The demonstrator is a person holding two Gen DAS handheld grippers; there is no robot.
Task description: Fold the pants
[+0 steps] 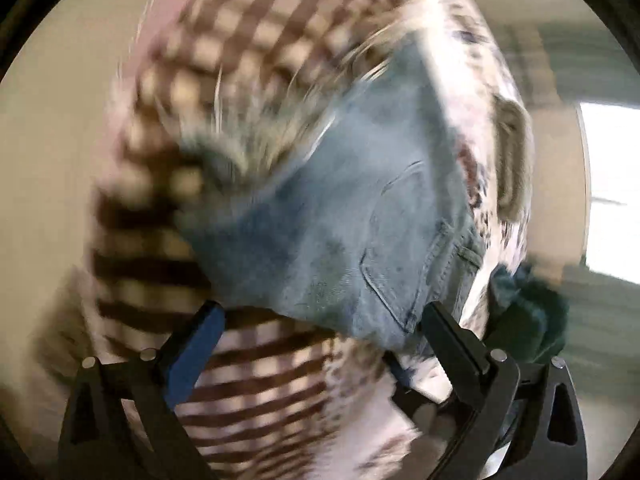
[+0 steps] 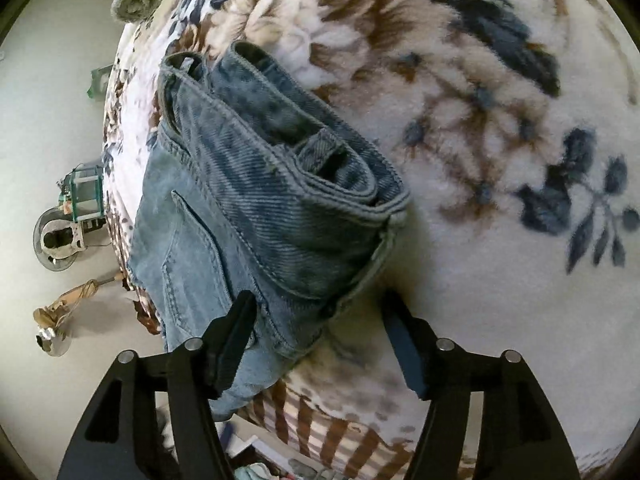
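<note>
The bed [image 2: 500,128], under a fleecy floral blanket [image 2: 460,240] with a brown checked border along the bottom of the frame, carries everything. On it, left of centre in the right wrist view, lie the jeans [image 2: 248,216], a pale blue bundle already doubled over, with the waistband rolled open toward the upper middle and a back pocket showing at the left.

Their long axis runs from the upper left of that frame down to the lower middle, where the denim overhangs the mattress edge above the floor.

The step in hand looks like another fold or a squaring-up; it would go best with a hold on a full stack of layers at a corner, not one loose edge, and with the hanging end lifted onto the bed first.

The right tongs [image 2: 320,344] stand apart, one finger over the denim, gripping nothing. The left tongs [image 1: 320,344], in a badly blurred view, also stand apart, just below the jeans.
</note>
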